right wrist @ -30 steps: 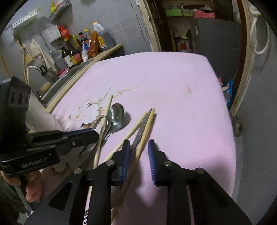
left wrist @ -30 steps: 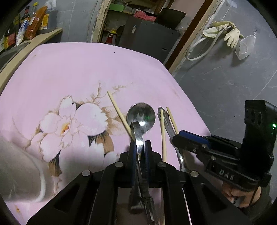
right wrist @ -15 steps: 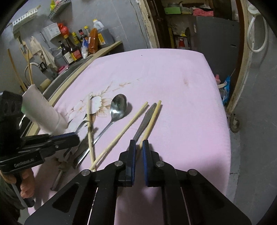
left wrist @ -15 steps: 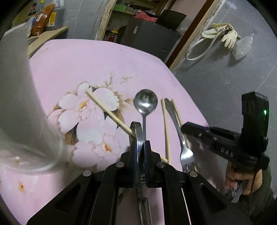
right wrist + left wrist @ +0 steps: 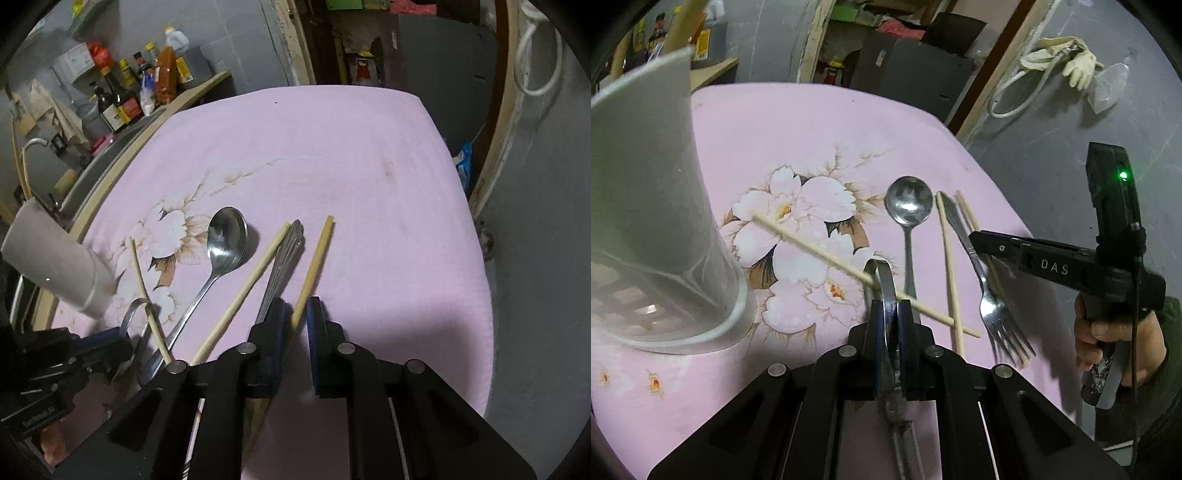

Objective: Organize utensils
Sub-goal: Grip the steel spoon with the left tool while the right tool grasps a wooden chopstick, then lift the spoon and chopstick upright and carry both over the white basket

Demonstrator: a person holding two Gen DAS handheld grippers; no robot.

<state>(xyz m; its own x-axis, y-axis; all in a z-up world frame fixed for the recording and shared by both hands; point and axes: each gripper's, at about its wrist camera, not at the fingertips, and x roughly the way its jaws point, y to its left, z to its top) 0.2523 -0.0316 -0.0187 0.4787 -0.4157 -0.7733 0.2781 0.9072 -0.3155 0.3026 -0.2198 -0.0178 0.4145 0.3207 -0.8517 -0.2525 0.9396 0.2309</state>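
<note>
My left gripper is shut on a metal utensil handle with a looped end, held above the pink cloth. A white utensil holder stands close at its left. On the cloth lie a spoon, a fork and several wooden chopsticks. My right gripper is slightly open, its fingers either side of one chopstick beside the fork's handle. The spoon lies left of it.
The pink flowered cloth covers the table, whose right edge drops to a grey floor. Sauce bottles stand on a counter at the far left. A dark cabinet stands behind the table.
My left gripper lifted with the metal utensil and the white holder came nearer at its left. One chopstick swung sideways. My right gripper shut, then opened slightly around a chopstick.
</note>
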